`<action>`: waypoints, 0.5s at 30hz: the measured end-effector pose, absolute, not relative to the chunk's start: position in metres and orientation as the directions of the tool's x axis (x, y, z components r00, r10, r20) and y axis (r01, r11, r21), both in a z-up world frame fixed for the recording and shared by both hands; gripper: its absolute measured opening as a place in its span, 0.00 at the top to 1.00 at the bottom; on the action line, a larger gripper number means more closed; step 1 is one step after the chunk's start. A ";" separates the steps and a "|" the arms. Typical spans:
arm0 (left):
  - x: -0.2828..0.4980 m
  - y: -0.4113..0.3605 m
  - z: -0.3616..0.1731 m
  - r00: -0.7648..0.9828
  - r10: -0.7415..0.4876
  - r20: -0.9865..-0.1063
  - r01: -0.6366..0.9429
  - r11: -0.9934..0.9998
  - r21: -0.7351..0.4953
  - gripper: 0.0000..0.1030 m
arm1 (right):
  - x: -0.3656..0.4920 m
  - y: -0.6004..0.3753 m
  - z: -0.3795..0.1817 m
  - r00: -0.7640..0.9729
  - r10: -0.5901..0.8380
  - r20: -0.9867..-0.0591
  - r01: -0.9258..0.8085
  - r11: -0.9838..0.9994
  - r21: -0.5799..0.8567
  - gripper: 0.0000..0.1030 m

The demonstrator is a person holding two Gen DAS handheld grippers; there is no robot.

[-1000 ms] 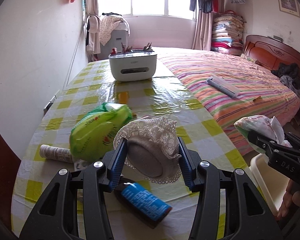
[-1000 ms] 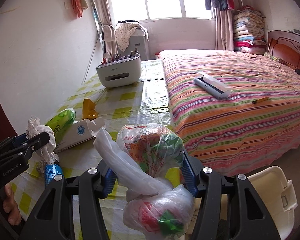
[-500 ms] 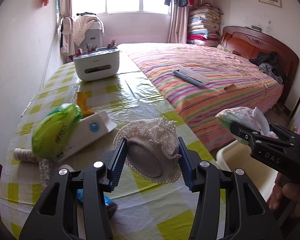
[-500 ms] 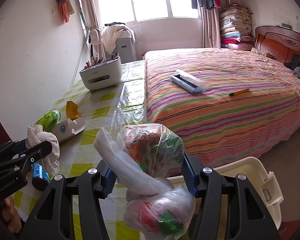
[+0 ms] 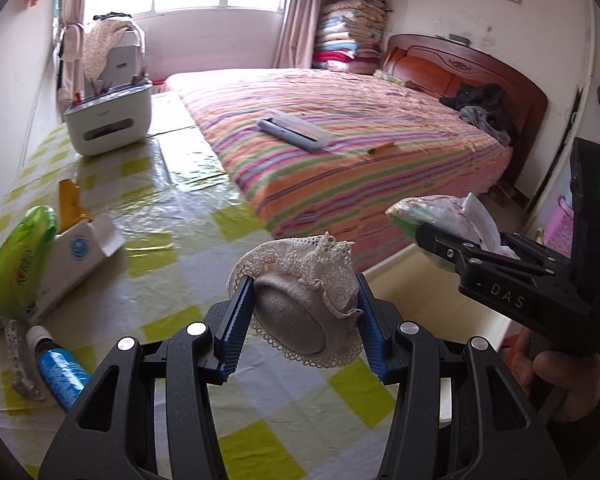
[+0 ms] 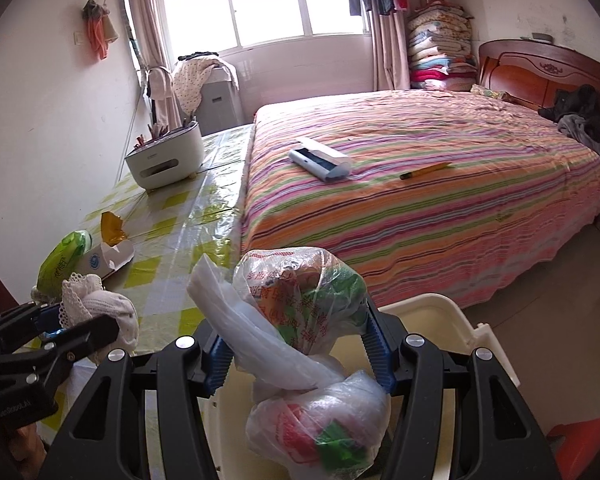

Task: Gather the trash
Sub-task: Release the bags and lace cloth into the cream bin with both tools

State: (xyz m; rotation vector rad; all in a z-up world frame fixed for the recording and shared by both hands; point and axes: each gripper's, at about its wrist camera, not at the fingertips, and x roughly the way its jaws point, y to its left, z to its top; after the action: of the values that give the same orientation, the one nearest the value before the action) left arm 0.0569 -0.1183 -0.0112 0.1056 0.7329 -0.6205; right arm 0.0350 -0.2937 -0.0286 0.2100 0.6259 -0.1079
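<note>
Both hands have swung away from the counter (image 5: 172,216) toward the bed side since a moment ago. The white bin (image 6: 452,320), which sat off at 4 o'clock in the right view, now lies right under the bag. I think the next step is the drop, and the bag looks ready to go first.

The left hand-held gripper (image 5: 304,312) is clenched on a lacy white cloth lump (image 5: 300,288). It hangs above the counter's edge, with the bin rim just showing at 3 o'clock in the left view. The right hand-held gripper (image 6: 296,344) is grasping a knotted plastic bag of trash (image 6: 300,312), and the knotted lower part dangles over the bin.

More things wait on the counter, so the job is not done. At 9 o'clock in the left view lie a green pack (image 5: 16,260) and an open white box (image 5: 76,256), touching each other. A blue tube (image 5: 60,372) lies at 8 o'clock. A small yellow wrapper (image 5: 70,200) sits further back.

The counter has a shiny yellow and white checked cover. A white holder with pens (image 5: 108,120) stands at its far end. A bed with a striped cover (image 6: 420,184) runs beside the counter. Clothes hang over the bright window (image 6: 292,8) at 12 o'clock
</note>
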 end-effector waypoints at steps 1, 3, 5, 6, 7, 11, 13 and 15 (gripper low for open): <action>0.055 -0.123 -0.011 0.564 -0.503 -0.655 0.576 0.808 -0.125 0.53 | 0.032 -0.297 -0.029 0.804 -0.042 -0.593 0.171 0.972 0.162 0.47; 0.051 -0.131 -0.012 0.545 -0.521 -0.657 0.598 0.791 -0.131 0.53 | 0.029 -0.304 -0.030 0.801 -0.053 -0.596 0.188 0.968 0.166 0.47; 0.046 -0.141 -0.013 0.526 -0.537 -0.659 0.621 0.772 -0.134 0.53 | 0.025 -0.310 -0.031 0.799 -0.066 -0.598 0.204 0.965 0.166 0.47; 0.045 -0.146 -0.013 0.519 -0.541 -0.661 0.630 0.765 -0.132 0.53 | 0.023 -0.313 -0.031 0.799 -0.073 -0.597 0.212 0.963 0.166 0.47; 0.042 -0.151 -0.013 0.511 -0.548 -0.662 0.640 0.757 -0.132 0.53 | 0.022 -0.316 -0.031 0.798 -0.078 -0.597 0.219 0.961 0.167 0.47; 0.035 -0.171 -0.017 0.463 -0.576 -0.673 0.676 0.721 -0.153 0.53 | 0.016 -0.326 -0.031 0.795 -0.099 -0.599 0.248 0.954 0.171 0.46; 0.032 -0.180 -0.019 0.445 -0.583 -0.679 0.685 0.711 -0.162 0.53 | 0.013 -0.330 -0.031 0.791 -0.109 -0.603 0.261 0.950 0.170 0.46; 0.031 -0.187 -0.021 0.428 -0.590 -0.685 0.699 0.697 -0.163 0.53 | 0.011 -0.335 -0.032 0.786 -0.116 -0.607 0.274 0.946 0.174 0.46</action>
State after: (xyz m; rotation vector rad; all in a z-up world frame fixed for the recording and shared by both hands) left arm 0.0306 -0.1870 -0.0206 0.1545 0.7892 -0.8083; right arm 0.0109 -0.3349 -0.0320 0.2601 0.6331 -0.2127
